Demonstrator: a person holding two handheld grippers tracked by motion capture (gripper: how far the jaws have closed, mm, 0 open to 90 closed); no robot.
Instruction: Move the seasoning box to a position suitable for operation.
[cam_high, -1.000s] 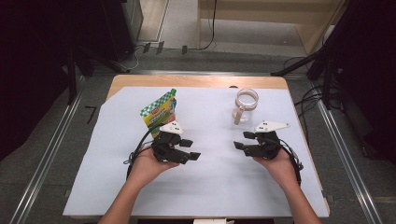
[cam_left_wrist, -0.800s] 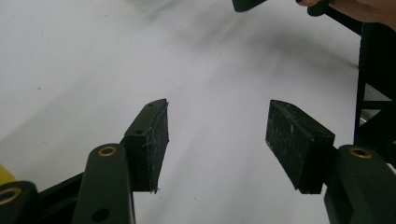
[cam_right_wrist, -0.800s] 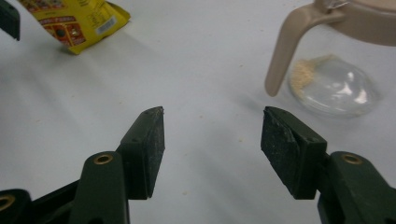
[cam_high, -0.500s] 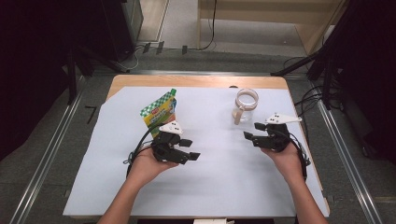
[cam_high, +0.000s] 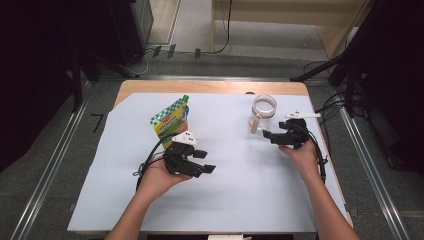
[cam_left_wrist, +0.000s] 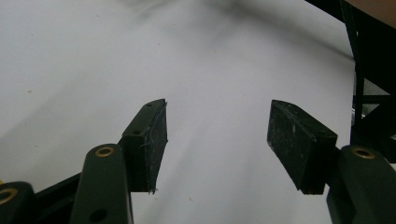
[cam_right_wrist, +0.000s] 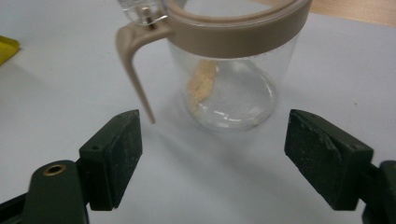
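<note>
A clear jar (cam_high: 262, 114) with a beige rim and a thin beige handle stands upright on the white sheet at the right. In the right gripper view the jar (cam_right_wrist: 232, 70) holds a little beige powder at its bottom. My right gripper (cam_high: 270, 135) (cam_right_wrist: 224, 156) is open just short of the jar, its jaws wide on either side of the jar's base, not touching. A green and yellow spouted pouch (cam_high: 170, 120) stands left of centre. My left gripper (cam_high: 206, 162) (cam_left_wrist: 217, 140) is open over bare sheet, in front of the pouch, with nothing between its jaws.
A white sheet (cam_high: 235, 200) covers most of the wooden table (cam_high: 210, 87), whose far edge shows as a strip. Black cables (cam_high: 145, 167) trail from both grippers. Dark stands and floor rails flank the table.
My right gripper has moved forward and slightly left towards the jar. The left gripper has stayed where it was.
</note>
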